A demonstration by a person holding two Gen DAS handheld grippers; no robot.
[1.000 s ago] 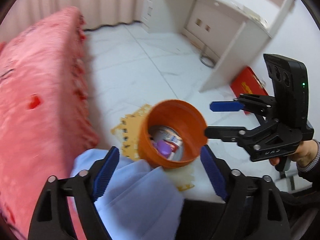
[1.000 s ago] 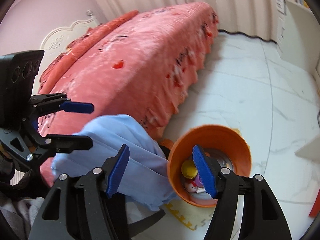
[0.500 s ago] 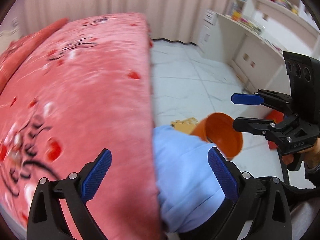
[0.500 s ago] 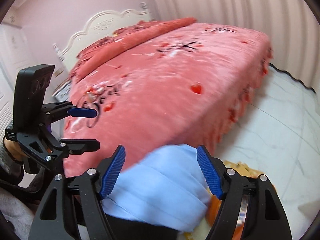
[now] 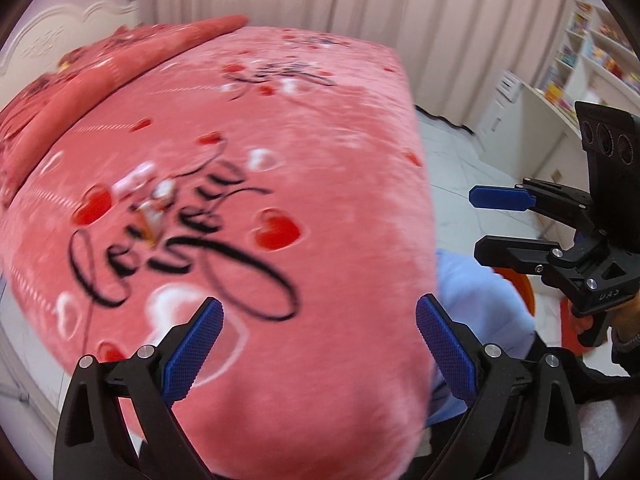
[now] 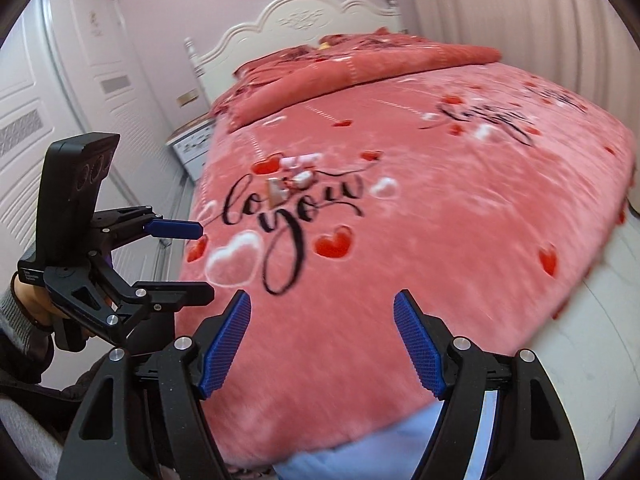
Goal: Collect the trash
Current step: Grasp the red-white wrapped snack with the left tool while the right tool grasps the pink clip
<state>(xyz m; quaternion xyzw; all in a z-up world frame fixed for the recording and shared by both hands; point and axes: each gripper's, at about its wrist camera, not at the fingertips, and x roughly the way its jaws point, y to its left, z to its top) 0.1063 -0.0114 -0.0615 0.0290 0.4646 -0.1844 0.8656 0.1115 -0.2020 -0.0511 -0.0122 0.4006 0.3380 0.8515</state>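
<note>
Small scraps of trash [image 6: 294,182], white, pink and brown, lie on the pink bed blanket [image 6: 440,240] beside its black lettering. The left wrist view shows the same scraps [image 5: 150,200], blurred. My left gripper [image 5: 319,312] hangs open over the near end of the bed with nothing between its fingers. To its right, my right gripper [image 6: 322,304] is also open and empty above the blanket. Each gripper shows in the other's view: the right gripper [image 5: 474,221], the left gripper [image 6: 206,261]. A sliver of the orange bin [image 5: 520,288] peeks out behind the right gripper, low beside the bed.
A light blue trouser leg [image 5: 480,312] of the person sits between bed and bin. A white headboard [image 6: 304,20] and nightstand [image 6: 192,148] stand at the far end, wardrobe doors [image 6: 60,80] on the left. Curtains [image 5: 320,0], shelves [image 5: 580,68] and white floor [image 5: 460,160] lie to the right.
Both grippers have swung away from the orange bin and up over the bed, opening wider. The bin has slid nearly out of view, and the scraps on the blanket have come into sight.
</note>
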